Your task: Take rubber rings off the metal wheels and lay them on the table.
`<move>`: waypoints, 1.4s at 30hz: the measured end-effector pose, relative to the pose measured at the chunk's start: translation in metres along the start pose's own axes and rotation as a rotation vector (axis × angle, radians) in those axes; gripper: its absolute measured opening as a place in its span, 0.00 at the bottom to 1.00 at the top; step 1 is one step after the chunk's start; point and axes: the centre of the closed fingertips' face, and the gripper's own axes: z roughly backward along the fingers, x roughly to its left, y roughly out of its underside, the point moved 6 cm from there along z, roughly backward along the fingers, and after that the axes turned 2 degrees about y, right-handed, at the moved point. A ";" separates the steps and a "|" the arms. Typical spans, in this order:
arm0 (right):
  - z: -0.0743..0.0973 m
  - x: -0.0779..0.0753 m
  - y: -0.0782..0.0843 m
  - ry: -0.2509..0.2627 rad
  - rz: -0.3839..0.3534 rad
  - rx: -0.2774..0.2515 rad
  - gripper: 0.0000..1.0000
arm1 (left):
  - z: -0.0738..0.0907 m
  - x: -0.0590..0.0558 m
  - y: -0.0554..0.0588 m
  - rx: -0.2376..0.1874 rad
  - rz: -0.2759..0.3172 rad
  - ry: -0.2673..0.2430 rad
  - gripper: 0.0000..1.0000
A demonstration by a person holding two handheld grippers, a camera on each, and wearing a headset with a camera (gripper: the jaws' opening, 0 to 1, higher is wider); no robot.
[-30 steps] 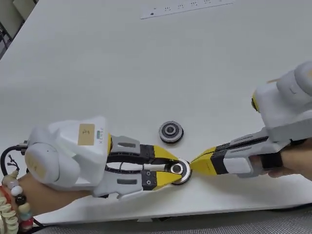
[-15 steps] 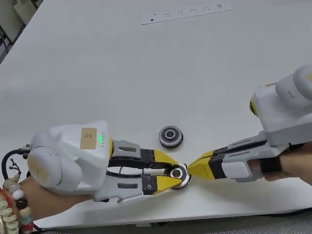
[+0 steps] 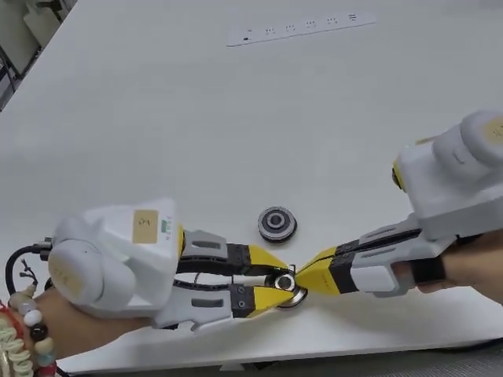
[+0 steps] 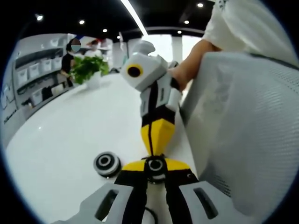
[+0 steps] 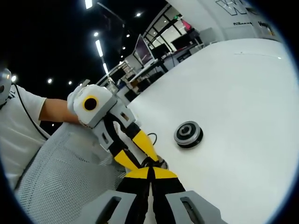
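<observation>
left gripper point(image 3: 281, 285) clamped on a small round silver metal wheel point(image 3: 285, 280), lower centre; right gripper point(image 3: 303, 277) pinched fully closed, tips touching its rim

Head view: held wheel point(image 3: 284, 281) mostly covered by the yellow jaws of left gripper point(image 3: 283, 283) clamped on it; rubber ring not made out there. Tip of right gripper point(image 3: 304, 276), jaws together, meets the wheel; whether it pinches anything is unclear. Sockets on power strip point(image 3: 301, 26) too small to tell. Person's beaded bracelet point(image 3: 23, 334) cut off by the frame corner.
</observation>
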 end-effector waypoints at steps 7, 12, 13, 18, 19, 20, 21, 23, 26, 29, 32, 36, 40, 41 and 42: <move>-0.002 0.003 -0.003 -0.008 0.053 0.001 0.00 | 0.000 0.000 0.001 0.005 0.004 -0.008 0.14; 0.000 0.000 -0.001 -0.001 0.053 -0.001 0.00 | -0.001 0.001 0.001 0.003 0.022 -0.015 0.14; 0.000 0.001 -0.001 0.005 0.070 0.004 0.00 | -0.001 0.001 0.001 0.003 0.018 -0.014 0.14; 0.001 0.001 -0.001 0.012 0.096 0.019 0.00 | -0.002 0.002 0.000 0.002 0.057 -0.014 0.14; 0.001 0.001 -0.001 0.015 0.096 0.024 0.00 | -0.002 0.002 0.000 0.005 0.053 -0.014 0.14; 0.003 0.002 -0.002 0.016 0.096 0.033 0.00 | -0.002 0.002 -0.001 0.006 0.052 -0.014 0.14; 0.004 0.003 -0.002 0.016 0.102 0.040 0.00 | -0.002 0.001 -0.001 0.009 0.051 -0.017 0.14; 0.006 0.004 -0.003 0.022 0.107 0.049 0.00 | -0.002 0.000 -0.001 0.012 0.046 -0.019 0.14; 0.007 0.005 -0.006 0.028 0.100 0.062 0.00 | -0.002 0.000 -0.002 0.015 0.042 -0.017 0.14; 0.007 0.008 -0.007 0.045 0.117 0.090 0.00 | -0.002 0.000 -0.002 0.015 0.039 -0.018 0.14; 0.007 0.010 -0.009 0.054 0.118 0.101 0.00 | -0.001 0.000 -0.002 0.017 0.039 -0.019 0.14; 0.009 0.009 -0.009 0.077 0.119 0.123 0.00 | -0.002 -0.001 -0.003 0.015 0.037 -0.014 0.14; 0.010 0.011 -0.009 0.100 0.126 0.132 0.00 | -0.003 -0.002 -0.004 0.016 0.013 -0.009 0.14; 0.010 0.011 -0.009 0.103 0.128 0.133 0.00 | -0.004 -0.002 -0.004 0.016 0.011 -0.007 0.14; 0.010 0.011 -0.009 0.109 0.128 0.135 0.00 | -0.004 -0.002 -0.004 0.017 0.011 -0.007 0.14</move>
